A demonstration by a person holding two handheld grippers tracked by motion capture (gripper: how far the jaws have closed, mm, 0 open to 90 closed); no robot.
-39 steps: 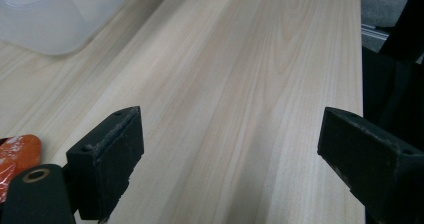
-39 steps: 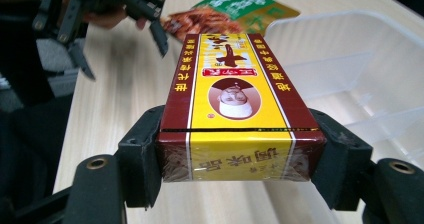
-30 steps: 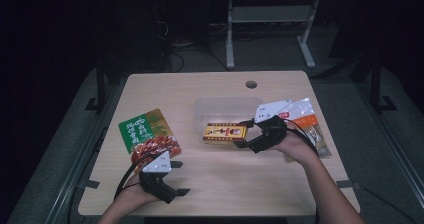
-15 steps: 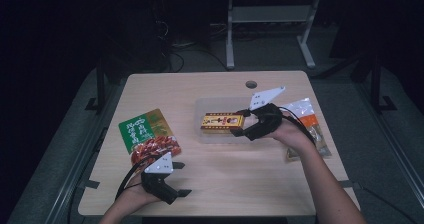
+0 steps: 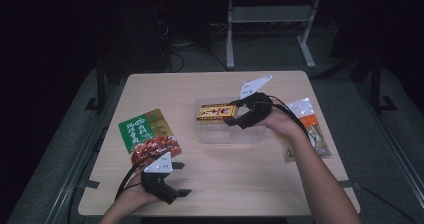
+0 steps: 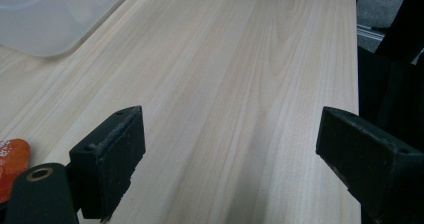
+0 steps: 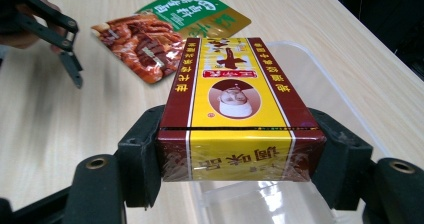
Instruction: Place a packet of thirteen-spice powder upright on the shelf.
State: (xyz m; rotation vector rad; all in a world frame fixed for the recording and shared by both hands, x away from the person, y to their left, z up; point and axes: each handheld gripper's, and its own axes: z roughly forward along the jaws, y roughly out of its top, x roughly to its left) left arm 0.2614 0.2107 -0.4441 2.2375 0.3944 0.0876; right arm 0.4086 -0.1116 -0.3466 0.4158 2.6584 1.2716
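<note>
A yellow and maroon box (image 5: 216, 112) hangs level over a clear plastic container (image 5: 227, 136) at mid-table, and my right gripper (image 5: 235, 115) is shut on its end. In the right gripper view the box (image 7: 235, 109) sits between both pads, with the container (image 7: 325, 84) under it. A green and red food pouch (image 5: 147, 134) lies flat at the left. My left gripper (image 5: 181, 178) rests open near the front edge, just right of the pouch. In the left gripper view its jaws (image 6: 230, 154) stand wide over bare wood.
Several snack packets (image 5: 307, 124) lie at the table's right side, behind my right forearm. The table's right edge (image 6: 357, 84) and a corner of the container (image 6: 45, 19) show in the left gripper view. The left gripper (image 7: 65, 39) and pouch (image 7: 165, 34) lie beyond the box.
My right gripper has carried the box away from me and slightly left, from the container's near side to above its far side. The left gripper has stayed where it was.
</note>
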